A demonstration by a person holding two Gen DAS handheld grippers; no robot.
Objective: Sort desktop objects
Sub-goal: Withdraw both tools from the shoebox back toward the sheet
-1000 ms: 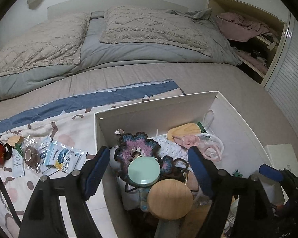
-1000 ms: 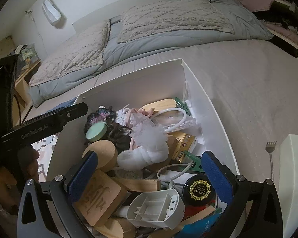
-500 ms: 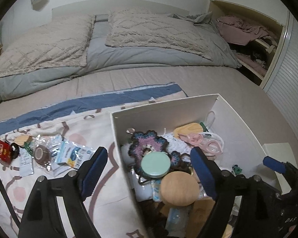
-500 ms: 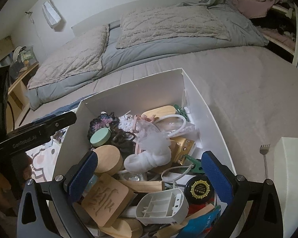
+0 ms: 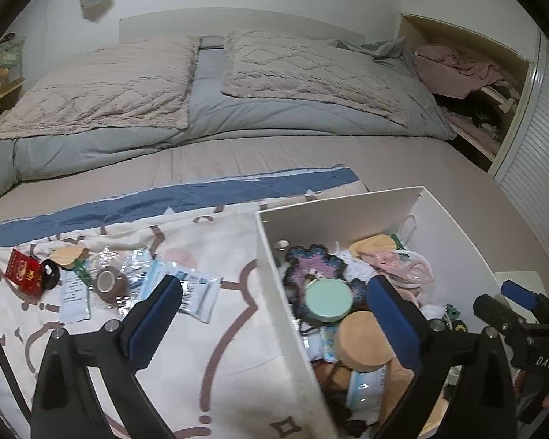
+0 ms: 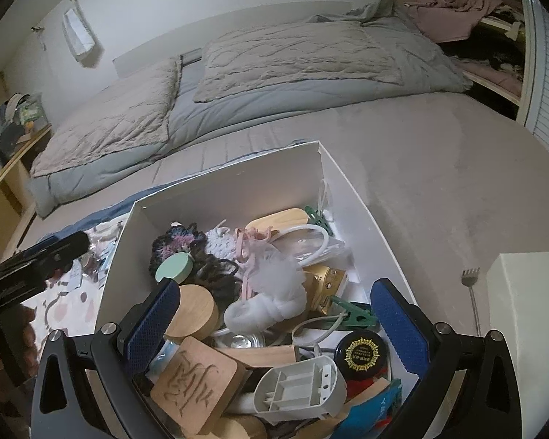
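Right wrist view: your right gripper (image 6: 274, 323) hangs wide open, empty, over the white box (image 6: 223, 190); only the left view shows the packets (image 5: 186, 289) outside, left gripper (image 5: 274, 314) open too.

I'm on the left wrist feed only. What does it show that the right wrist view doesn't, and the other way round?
Left wrist only: the sorted items laid out on the patterned cloth, namely the red packet, tape roll and blue-white sachet, plus the right hand-held gripper at the edge.

Right wrist only: the near end of the box, with the carved wooden block, white plastic housing, black gold-seal jar and green clip.

Both: the white box, the mint-green lid and round wooden lid, and the bed behind.
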